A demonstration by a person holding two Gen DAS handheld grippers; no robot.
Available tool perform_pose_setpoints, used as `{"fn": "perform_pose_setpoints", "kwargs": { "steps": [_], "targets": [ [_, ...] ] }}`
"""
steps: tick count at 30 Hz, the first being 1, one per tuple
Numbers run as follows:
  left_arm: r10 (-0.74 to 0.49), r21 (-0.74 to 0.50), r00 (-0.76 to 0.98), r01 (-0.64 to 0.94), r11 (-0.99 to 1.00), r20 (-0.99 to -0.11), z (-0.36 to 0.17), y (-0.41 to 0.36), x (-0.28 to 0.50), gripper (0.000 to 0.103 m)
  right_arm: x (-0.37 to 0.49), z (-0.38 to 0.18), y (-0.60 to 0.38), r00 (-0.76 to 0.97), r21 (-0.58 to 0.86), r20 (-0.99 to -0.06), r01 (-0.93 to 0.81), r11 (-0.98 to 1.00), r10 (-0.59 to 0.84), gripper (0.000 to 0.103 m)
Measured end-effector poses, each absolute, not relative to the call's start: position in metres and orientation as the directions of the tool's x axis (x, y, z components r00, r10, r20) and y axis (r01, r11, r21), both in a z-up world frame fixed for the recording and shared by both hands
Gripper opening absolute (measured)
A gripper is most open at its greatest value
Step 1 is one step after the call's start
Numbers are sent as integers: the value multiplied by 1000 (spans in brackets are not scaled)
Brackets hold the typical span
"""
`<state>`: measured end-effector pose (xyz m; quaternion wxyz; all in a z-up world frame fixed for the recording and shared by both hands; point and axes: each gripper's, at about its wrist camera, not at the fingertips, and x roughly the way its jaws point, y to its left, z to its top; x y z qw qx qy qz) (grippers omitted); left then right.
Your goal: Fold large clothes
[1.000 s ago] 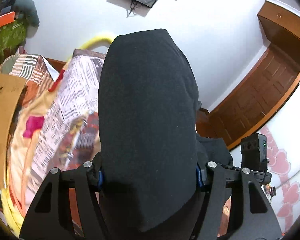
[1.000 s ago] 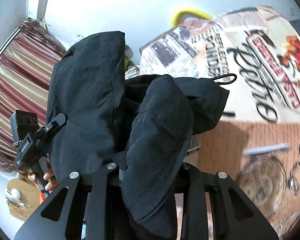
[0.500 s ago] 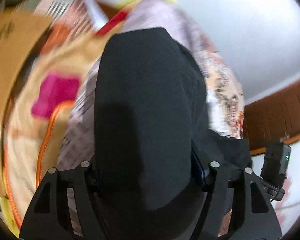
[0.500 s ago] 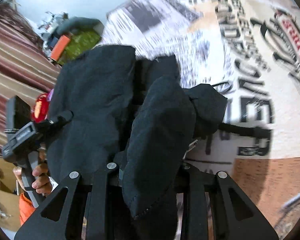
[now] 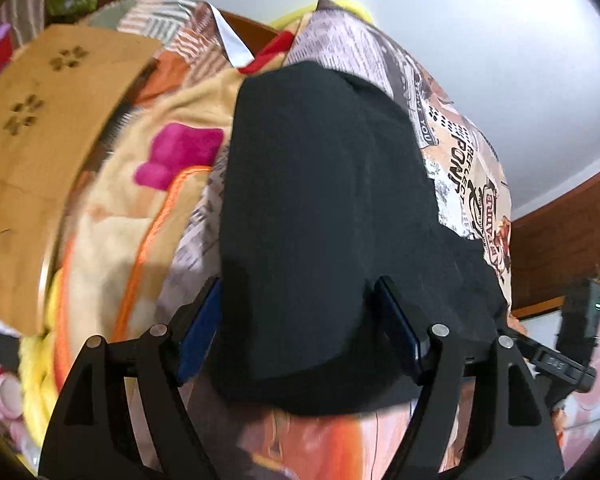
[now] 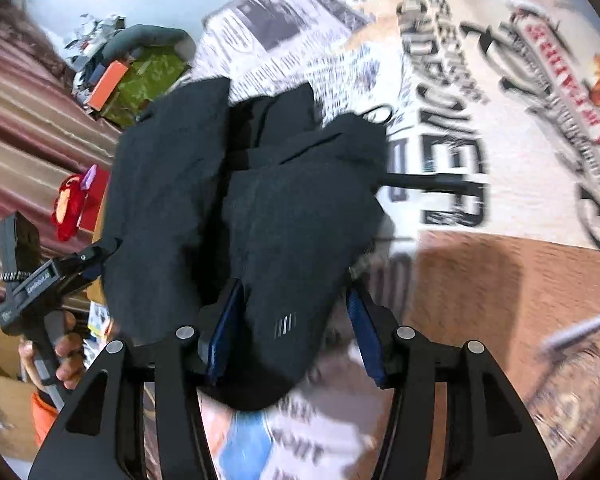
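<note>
- The black garment (image 5: 324, 216) lies bunched on the bed, on the newsprint-pattern bedspread (image 5: 456, 148), and fills the middle of both wrist views.
- Left gripper (image 5: 300, 304): its fingers (image 5: 198, 332) are opening, with a thick fold of the garment between them; the left blue pad seems to stand just clear of the cloth, while the right one is at the fold's edge.
- Right gripper (image 6: 296, 312): its fingers (image 6: 364, 336) are opening too; a fold with a small striped mark sits between them, against the left pad, with a clear gap to the right pad.
- The garment hides most of the bed ahead of each gripper.
- Beside it on the left lies a beige blanket (image 5: 140, 208) with a pink patch and orange trim, and beyond that a cardboard box (image 5: 40, 132).
- In the right view a hand (image 6: 66, 354) holds the left gripper's handle at the garment's left edge; a black cord (image 6: 424, 182) trails from the garment over the bedspread.
- A striped curtain (image 6: 28, 120), a red item (image 6: 70, 208) and green clutter (image 6: 148, 80) stand behind.
</note>
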<state>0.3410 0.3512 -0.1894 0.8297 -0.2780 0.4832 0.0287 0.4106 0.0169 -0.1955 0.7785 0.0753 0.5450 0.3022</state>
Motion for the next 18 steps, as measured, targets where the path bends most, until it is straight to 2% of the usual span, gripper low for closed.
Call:
{"fn": "perform_pose_setpoints", "kwargs": {
  "steps": [4, 8, 12, 15, 18],
  "targets": [
    [-206, -412, 576, -253, 875, -791, -147, 326, 299, 74, 395, -160, 5, 296, 422, -775, -414, 806, 558, 49],
    [-158, -369, 648, -203, 907, -745, -98, 297, 263, 74, 361, -111, -5, 381, 411, -705, -468, 782, 599, 49],
    [-106, -303, 743, -135, 943, -660, -36, 261, 219, 74, 313, -52, -9, 480, 374, -593, -547, 749, 646, 49],
    [-57, -223, 828, -83, 971, -557, 14, 228, 173, 74, 276, -22, -15, 516, 366, -502, -601, 710, 695, 49],
    [-46, -201, 881, -56, 978, -471, 44, 208, 138, 74, 236, 6, -27, 543, 349, -398, -656, 670, 739, 49]
  ]
}}
